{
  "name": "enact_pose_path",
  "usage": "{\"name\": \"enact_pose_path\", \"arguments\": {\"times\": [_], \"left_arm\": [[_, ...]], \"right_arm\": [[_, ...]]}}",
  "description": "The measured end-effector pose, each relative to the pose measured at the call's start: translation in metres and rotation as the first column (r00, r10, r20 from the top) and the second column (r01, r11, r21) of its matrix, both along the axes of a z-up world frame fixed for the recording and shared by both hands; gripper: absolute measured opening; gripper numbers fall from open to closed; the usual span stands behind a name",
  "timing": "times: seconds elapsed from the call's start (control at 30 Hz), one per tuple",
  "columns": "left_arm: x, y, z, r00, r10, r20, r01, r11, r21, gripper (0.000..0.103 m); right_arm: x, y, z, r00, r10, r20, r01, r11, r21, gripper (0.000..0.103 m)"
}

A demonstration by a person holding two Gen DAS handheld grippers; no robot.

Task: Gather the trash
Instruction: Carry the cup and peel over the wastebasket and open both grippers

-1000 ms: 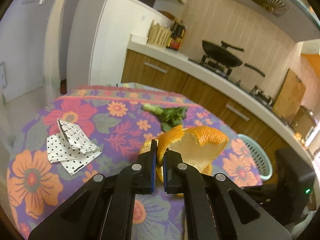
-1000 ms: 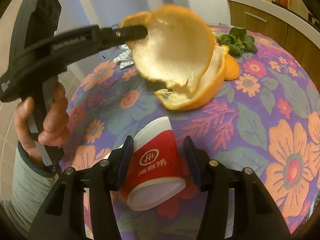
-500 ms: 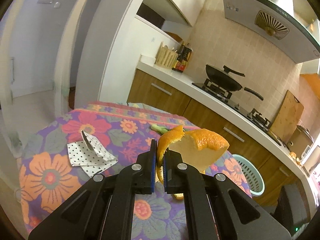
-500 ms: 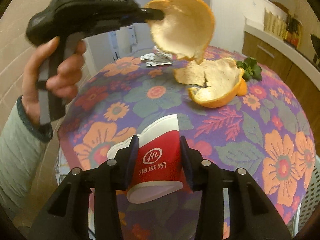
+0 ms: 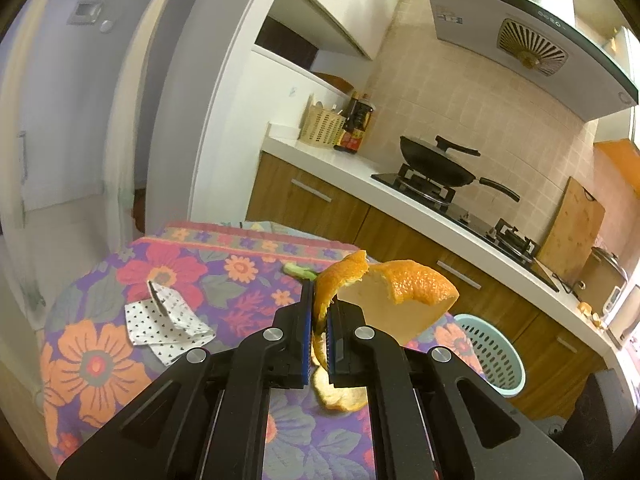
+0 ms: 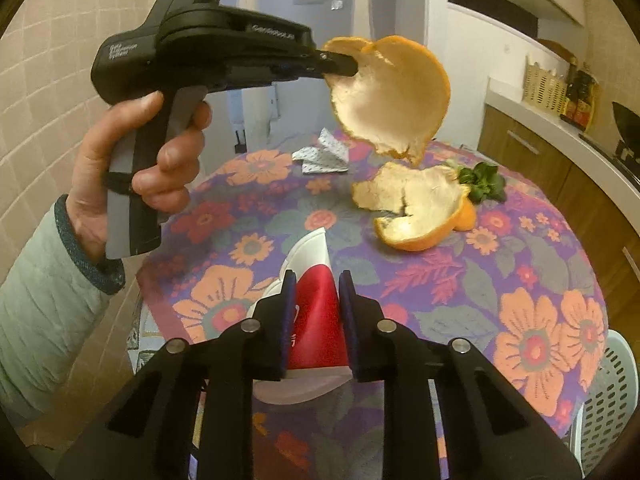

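One orange peel [image 6: 394, 92] higher, second peel [image 6: 420, 208] tabled; one squeezed cup [image 6: 316, 320].

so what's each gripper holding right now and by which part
The left gripper pinches an orange peel piece by its torn edge. The right gripper, whose jaws have just been closing, squeezes the red paper cup across its side wall.

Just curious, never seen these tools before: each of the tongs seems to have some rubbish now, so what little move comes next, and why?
Probably carry both loads toward the green basket beside the table. The left tongs pinch an orange peel held clear of the cloth, and the right tongs have just been closing and now squeeze the red paper cup, so both look ready to go.
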State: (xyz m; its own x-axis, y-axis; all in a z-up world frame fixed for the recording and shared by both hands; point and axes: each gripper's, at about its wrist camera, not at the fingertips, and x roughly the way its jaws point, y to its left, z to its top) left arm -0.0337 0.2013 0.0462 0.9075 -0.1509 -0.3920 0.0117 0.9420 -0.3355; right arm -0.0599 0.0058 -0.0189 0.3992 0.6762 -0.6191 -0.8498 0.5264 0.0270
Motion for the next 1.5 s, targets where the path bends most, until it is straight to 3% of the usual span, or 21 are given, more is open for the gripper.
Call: {"name": "enact_pose_path", "arguments": {"times": [0.27,0.5,0.7,0.83,1.0,1.2,1.3,1.4,1.5], "left_arm": [[0.017,-0.036,0.012,0.997,-0.075,0.003,0.075,0.997,-0.004,0.003],[0.058,-0.114,0.015,0.982,-0.180,-0.057,0.183,0.980,0.073,0.003],[0.094,-0.179,0.007,0.955,-0.274,-0.111,0.284,0.955,0.088,0.003],[0.116,-0.228,-0.005,0.928,-0.333,-0.164,0.353,0.929,0.109,0.003],[0.145,-0.291,-0.029,0.880,-0.399,-0.256,0.434,0.896,0.097,0.003],[0.169,-0.346,-0.055,0.843,-0.421,-0.336,0.478,0.872,0.106,0.004],[0.175,-0.359,-0.063,0.830,-0.426,-0.360,0.491,0.865,0.107,0.008],[0.174,-0.367,-0.068,0.829,-0.419,-0.371,0.492,0.861,0.127,0.028],[0.168,-0.367,-0.067,0.834,-0.422,-0.357,0.499,0.852,0.158,0.038]], "right_arm": [[0.020,-0.051,0.032,0.988,-0.138,0.062,0.133,0.987,0.085,0.018],[0.050,-0.133,0.049,0.933,-0.350,0.083,0.335,0.930,0.151,0.018],[0.075,-0.220,0.052,0.834,-0.546,0.076,0.528,0.831,0.177,0.018],[0.089,-0.271,0.045,0.751,-0.657,0.068,0.641,0.749,0.168,0.018],[0.108,-0.316,0.025,0.652,-0.757,0.041,0.748,0.651,0.129,0.019],[0.131,-0.353,-0.006,0.548,-0.835,-0.042,0.836,0.546,0.051,0.019],[0.135,-0.362,-0.018,0.525,-0.848,-0.071,0.851,0.524,0.028,0.019],[0.142,-0.369,-0.025,0.516,-0.847,-0.126,0.855,0.517,0.024,0.019],[0.147,-0.377,-0.031,0.510,-0.842,-0.176,0.858,0.514,0.026,0.020]]}}
